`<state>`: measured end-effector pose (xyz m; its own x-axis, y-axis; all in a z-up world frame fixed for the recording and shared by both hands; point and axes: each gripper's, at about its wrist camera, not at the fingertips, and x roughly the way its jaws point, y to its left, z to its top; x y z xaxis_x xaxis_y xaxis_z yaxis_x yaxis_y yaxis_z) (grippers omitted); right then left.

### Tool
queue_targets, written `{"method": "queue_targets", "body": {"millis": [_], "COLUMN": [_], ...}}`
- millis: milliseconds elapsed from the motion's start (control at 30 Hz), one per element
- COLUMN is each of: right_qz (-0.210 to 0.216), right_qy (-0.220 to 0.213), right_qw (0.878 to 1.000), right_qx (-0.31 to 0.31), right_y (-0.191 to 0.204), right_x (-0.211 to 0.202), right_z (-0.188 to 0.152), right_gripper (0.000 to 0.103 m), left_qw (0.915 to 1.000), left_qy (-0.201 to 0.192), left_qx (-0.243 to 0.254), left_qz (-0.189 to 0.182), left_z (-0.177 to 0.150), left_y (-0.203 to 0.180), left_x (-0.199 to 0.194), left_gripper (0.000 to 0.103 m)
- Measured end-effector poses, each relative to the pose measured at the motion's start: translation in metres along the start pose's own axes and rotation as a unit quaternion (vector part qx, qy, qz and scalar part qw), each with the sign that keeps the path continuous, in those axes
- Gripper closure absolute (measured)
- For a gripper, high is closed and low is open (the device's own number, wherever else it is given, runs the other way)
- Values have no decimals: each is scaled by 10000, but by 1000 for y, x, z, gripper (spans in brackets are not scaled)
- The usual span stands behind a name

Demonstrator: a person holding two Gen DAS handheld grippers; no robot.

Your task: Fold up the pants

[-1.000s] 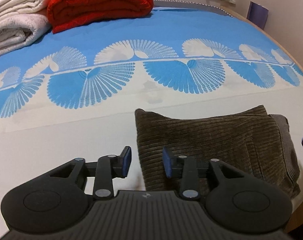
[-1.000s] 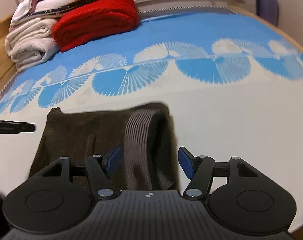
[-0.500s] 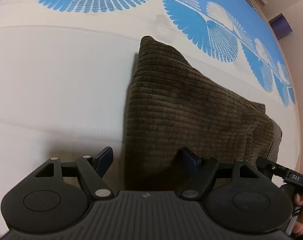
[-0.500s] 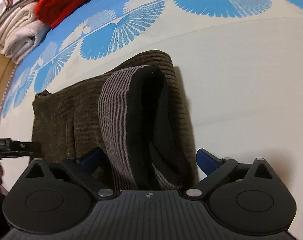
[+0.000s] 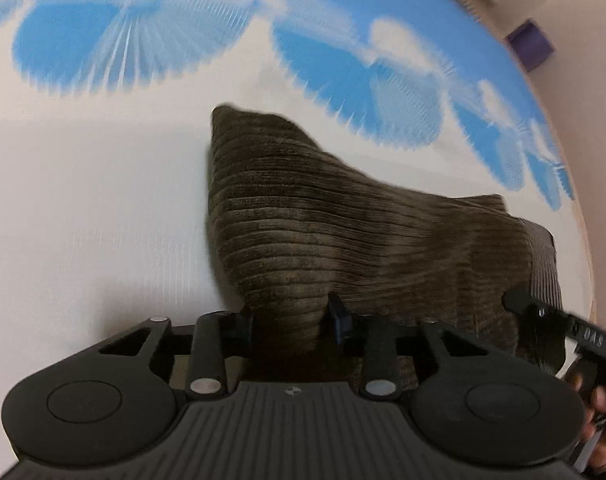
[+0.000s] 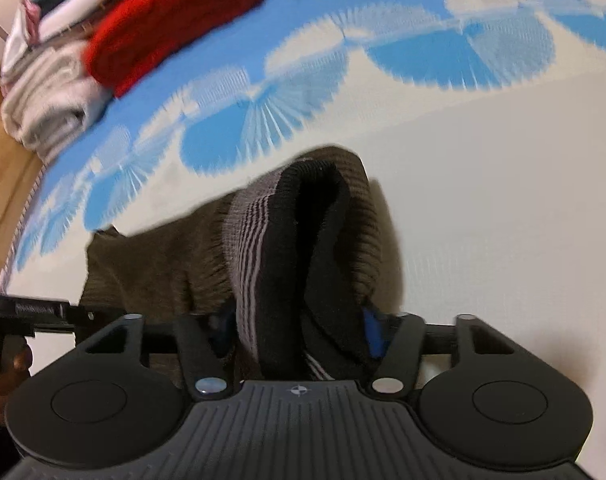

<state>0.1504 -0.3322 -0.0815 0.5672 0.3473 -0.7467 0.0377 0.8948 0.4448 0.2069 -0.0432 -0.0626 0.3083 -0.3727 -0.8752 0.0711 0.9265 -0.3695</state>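
Brown corduroy pants lie folded in a thick bundle on the bed, near its front edge. My left gripper is shut on the near left corner of the bundle, and the cloth bunches up between the blue pads. My right gripper is shut on the waistband end, where the striped grey band and black lining show. The right gripper's side also shows at the right of the left wrist view, and the left gripper's side at the left of the right wrist view.
The bed sheet is white near me with blue fan shapes further back. A red blanket and pale folded blankets are stacked at the far left. A purple box stands beyond the bed at right.
Both grippers were open around the ends of the pants half a second ago. Now both have closed on the cloth, and the bundle's near edge is lifting. Both views are blurred by motion.
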Motion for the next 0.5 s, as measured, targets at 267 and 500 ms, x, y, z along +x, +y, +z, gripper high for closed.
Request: {"method": "queue_targets", "body": {"millis": [267, 500], "right_qz": [509, 667], "right_qy": [-818, -1128], "right_qw": [9952, 9905], "right_qx": [-147, -417], "right_y": [49, 105], "right_x": [6, 32], "right_z": [35, 57], "right_gripper": [53, 45], "left_qw": [9901, 9817], "left_qy": [-1269, -1510], "left_qx": [289, -608], "left_qz": [531, 987], "left_z": [34, 52], "left_y": [15, 71], "left_x": [-61, -84], "left_gripper": [68, 57]}}
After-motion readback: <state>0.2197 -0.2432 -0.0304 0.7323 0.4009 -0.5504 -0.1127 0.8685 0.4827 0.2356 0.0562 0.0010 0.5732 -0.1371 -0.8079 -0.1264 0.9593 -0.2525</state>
